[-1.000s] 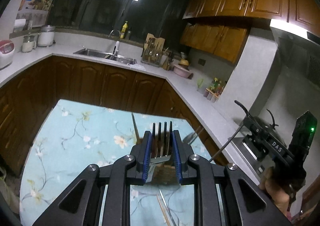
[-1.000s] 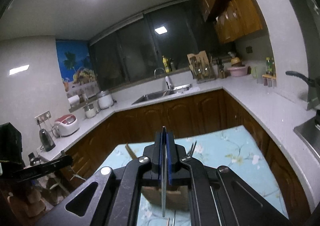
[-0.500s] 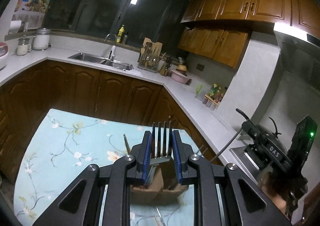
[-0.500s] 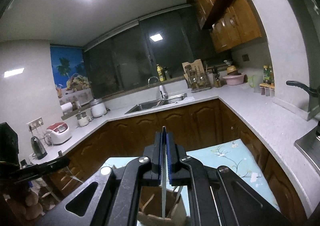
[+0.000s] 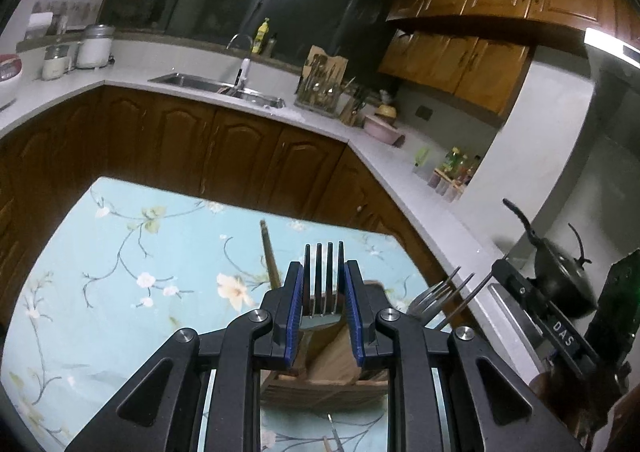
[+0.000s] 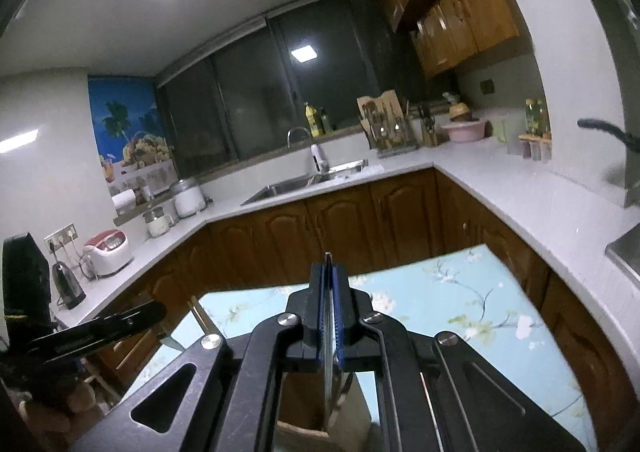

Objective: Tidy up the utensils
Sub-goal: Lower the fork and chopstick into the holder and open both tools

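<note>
The table (image 5: 132,252), under a pale blue cloth printed with blossom sprigs, has most of its bare surface on the left; its far edge runs just in front of the dark wooden base cabinets (image 5: 224,155), with only a narrow strip of floor between. Toward the right the cloth's corner comes close to the white countertop (image 5: 420,195), which wraps round from the sink (image 5: 216,85) to the stove side.

In the left wrist view, the left gripper (image 5: 322,294) is clenched on a fork (image 5: 323,276), blue pads pressing both sides of its head, tines pointing up and away. Directly below it stands a wooden utensil holder (image 5: 332,360) on the cloth, with a brown-handled utensil (image 5: 269,256) leaning out to its left. To the right, the tines of another fork (image 5: 438,294) stick up over the holder's right side, though its seat is hidden by the gripper. Further right, the other gripper's body bears the white letters "DAS" (image 5: 563,335); a black pan (image 5: 560,276) sits behind it.

In the right wrist view, the right gripper (image 6: 329,304) is pressed tight on a thin metal utensil (image 6: 328,332) seen edge-on, its kind unclear; its lower part hangs over the holder's open top (image 6: 304,408). Open cloth spreads to the right up to the table's right edge (image 6: 516,284), which lies near the cabinets. No other writing is legible.
</note>
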`<action>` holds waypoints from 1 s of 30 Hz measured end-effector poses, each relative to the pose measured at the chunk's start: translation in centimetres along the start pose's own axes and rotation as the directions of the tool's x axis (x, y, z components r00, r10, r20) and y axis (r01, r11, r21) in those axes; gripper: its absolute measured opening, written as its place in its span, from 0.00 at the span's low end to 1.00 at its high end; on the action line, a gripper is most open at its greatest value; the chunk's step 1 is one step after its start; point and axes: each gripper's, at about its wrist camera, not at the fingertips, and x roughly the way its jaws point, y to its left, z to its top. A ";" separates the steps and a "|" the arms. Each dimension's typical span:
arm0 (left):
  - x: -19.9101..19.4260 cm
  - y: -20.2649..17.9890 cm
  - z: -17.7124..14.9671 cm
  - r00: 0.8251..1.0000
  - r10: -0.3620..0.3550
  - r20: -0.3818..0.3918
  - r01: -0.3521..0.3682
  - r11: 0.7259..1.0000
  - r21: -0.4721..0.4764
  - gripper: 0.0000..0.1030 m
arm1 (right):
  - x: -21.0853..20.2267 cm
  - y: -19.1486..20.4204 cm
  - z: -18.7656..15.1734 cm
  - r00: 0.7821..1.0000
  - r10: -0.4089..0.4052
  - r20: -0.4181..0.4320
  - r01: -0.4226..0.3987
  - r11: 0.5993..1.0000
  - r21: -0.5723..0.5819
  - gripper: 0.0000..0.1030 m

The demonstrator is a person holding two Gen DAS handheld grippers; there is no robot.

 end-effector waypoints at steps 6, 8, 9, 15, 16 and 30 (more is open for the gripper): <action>1.8 -0.3 -0.7 0.999 0.023 -0.029 -0.023 1.000 0.006 0.18 | 1.0 -0.9 -1.9 0.999 -0.005 -0.041 0.006 1.000 0.029 0.04; 2.4 -0.5 -0.8 0.999 0.031 -0.041 -0.031 1.000 0.006 0.18 | 1.3 -1.0 -2.3 0.999 -0.005 -0.054 0.007 0.999 0.035 0.04; 2.8 -0.4 -0.9 0.998 0.035 -0.048 -0.035 0.999 0.004 0.18 | 1.3 -1.0 -2.4 0.999 -0.006 -0.047 0.008 0.999 0.035 0.04; 4.3 0.5 -0.8 0.996 0.014 -0.091 -0.017 0.999 -0.036 0.18 | 1.2 -0.9 -2.5 0.999 -0.006 -0.048 0.008 0.999 0.034 0.04; 4.5 0.5 -0.7 0.995 0.015 -0.097 -0.018 0.999 -0.033 0.18 | 1.0 -1.0 -2.6 0.999 -0.004 -0.049 0.006 0.999 0.036 0.04; 4.8 1.2 -0.5 0.995 0.012 -0.098 -0.014 1.000 -0.021 0.18 | 1.4 -0.6 -2.7 0.997 -0.007 -0.075 0.011 0.999 0.048 0.05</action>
